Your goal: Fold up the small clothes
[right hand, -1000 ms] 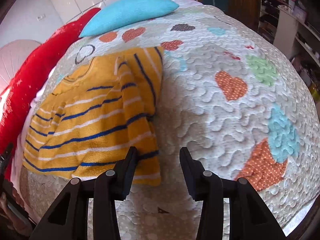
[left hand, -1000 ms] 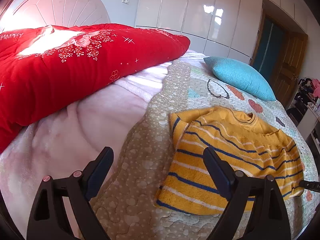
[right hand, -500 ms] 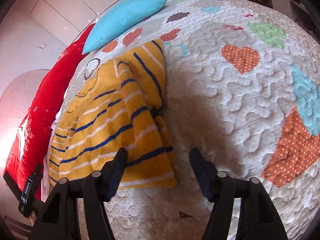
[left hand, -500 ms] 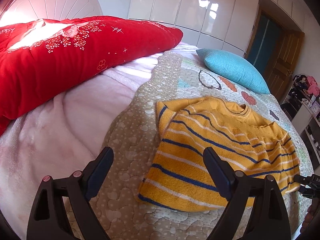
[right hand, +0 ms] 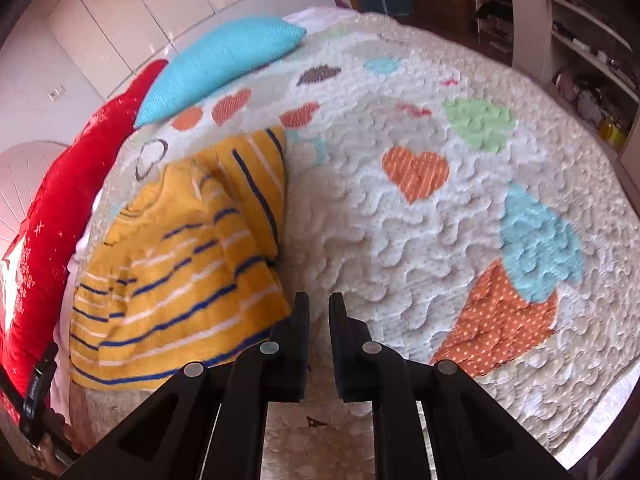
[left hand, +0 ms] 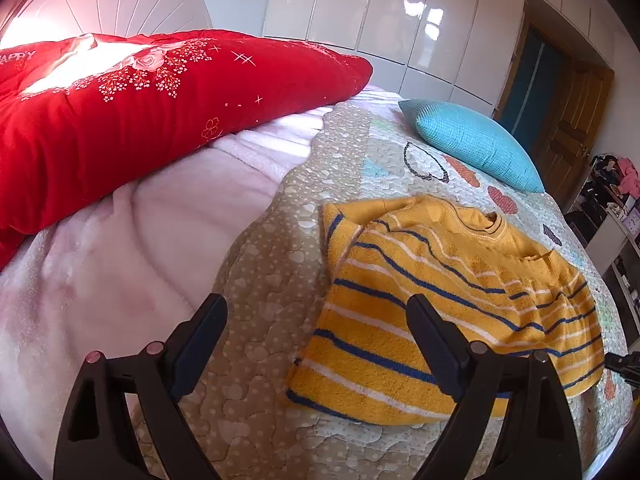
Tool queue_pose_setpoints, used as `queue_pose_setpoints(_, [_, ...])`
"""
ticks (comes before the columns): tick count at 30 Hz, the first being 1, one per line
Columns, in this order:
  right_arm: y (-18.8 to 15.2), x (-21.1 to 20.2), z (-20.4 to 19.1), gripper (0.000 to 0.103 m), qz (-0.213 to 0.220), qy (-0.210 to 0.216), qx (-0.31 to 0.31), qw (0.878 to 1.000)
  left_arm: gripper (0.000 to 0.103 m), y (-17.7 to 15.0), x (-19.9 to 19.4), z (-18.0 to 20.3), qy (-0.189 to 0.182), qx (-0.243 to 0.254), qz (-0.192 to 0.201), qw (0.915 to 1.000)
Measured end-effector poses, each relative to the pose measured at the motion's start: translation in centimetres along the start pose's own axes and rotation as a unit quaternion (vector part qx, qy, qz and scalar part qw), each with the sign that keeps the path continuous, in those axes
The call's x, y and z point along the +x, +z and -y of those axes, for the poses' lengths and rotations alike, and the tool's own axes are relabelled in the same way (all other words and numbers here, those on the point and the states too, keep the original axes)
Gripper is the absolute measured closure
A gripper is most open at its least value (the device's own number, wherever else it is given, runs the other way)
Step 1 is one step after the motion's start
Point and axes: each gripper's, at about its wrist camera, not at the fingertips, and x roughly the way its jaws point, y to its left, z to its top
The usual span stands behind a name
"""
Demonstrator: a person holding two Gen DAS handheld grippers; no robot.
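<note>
The red quilt (left hand: 132, 120) reads "HAPPY".

Mustard-yellow sweater (left hand: 420, 304) at lower right of the left view, crossed by navy and white stripes. Beneath it, beige quilt (left hand: 256, 280) dotted with pale hearts; in the right view, patched with orange striped, orange dotted, turquoise, green and purple hearts. Turquoise cushion (left hand: 472, 144) at upper right, finely ribbed. Bright red duvet (left hand: 132, 120) at upper left, sprinkled with white flowers and stars. Pale pink blanket (left hand: 120, 248) at left. Glossy white wardrobe doors (left hand: 400, 12) along the top. Black grippers at the bottom of both views.
</note>
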Motion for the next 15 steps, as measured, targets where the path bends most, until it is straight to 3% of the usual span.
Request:
queue_pose_setpoints(3, [0.8, -2.5, -3.3, 0.065, 0.065, -0.026, -0.070, 0.995, 0.013, -0.2, 0.3, 0.6, -0.007, 0.008, -0.006, 0.9999])
queue_pose_setpoints(5, [1.4, -2.7, -5.7, 0.023, 0.093, -0.027, -0.110, 0.989, 0.013, -0.6, 0.7, 1.3, -0.013, 0.019, -0.015, 0.9996])
queue_pose_setpoints(7, [2.7, -0.7, -8.2, 0.024, 0.062, -0.003, -0.132, 0.989, 0.013, -1.0, 1.3, 1.9, -0.022, 0.025, -0.028, 0.9991])
queue_pose_setpoints(10, [3.6, 2.9, -11.5, 0.048, 0.001, 0.054, -0.150, 0.987, 0.013, -1.5, 2.1, 2.3, -0.020, 0.028, -0.042, 0.9985])
queue_pose_setpoints(13, [3.7, 7.2, -14.2, 0.058, -0.033, 0.055, -0.170, 0.983, 0.013, -1.8, 2.9, 2.3, -0.009, 0.031, -0.056, 0.9979])
queue_pose_setpoints(15, [4.4, 10.3, -14.8, 0.059, -0.051, 0.033, -0.176, 0.983, 0.013, -1.9, 3.3, 2.0, -0.012, 0.024, -0.065, 0.9975])
